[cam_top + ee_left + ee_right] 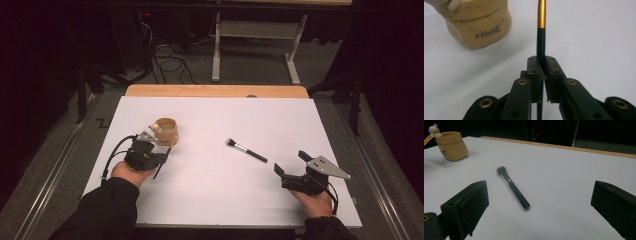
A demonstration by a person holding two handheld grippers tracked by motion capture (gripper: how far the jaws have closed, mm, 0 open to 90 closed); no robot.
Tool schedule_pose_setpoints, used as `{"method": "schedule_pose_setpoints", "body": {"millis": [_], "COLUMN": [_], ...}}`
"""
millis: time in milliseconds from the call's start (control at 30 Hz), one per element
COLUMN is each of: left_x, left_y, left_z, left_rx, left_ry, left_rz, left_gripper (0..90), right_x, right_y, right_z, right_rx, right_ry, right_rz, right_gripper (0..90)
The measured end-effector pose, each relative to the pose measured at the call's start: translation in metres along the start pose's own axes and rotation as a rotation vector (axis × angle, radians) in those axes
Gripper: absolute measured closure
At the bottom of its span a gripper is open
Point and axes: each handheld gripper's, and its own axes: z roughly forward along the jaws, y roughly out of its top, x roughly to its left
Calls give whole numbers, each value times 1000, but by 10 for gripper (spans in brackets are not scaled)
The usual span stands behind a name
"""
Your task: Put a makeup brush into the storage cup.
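tan cup (477, 23): script logo, unreadable, near bench (210, 195) left edge | left gripper (541, 65) fingers clenched on gold-ferruled brush (541, 32) | right gripper (537, 202) released | black brush (246, 150) mid-bench | dark room

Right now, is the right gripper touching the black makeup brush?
Apart. In the right gripper view the right gripper stands wide open, and the black makeup brush lies on the table beyond its jaws with bare surface between.
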Motion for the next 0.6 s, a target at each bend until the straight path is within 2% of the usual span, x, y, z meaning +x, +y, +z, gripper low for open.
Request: {"method": "schedule_pose_setpoints", "body": {"millis": [67,133,367,600], "left_x": [-1,-1,-1,-3], "left_y": [-1,-3,-12,-18], "left_z": [-1,-1,0,-1], "left_rx": [-28,-73,-182,-253], "left_ry": [11,0,-17,-25], "left_rz": [8,-8,-32,-20], "left_gripper": [832,832,832,832], "right_x": [0,0,0,0], "right_y": [0,0,0,0], "right_z": [0,0,0,0], "right_rx": [0,1,-3,-7], "right_ry": [0,1,-2,-3], "right_rz": [0,-3,-2,-5], "right_gripper": [22,22,26,25]}}
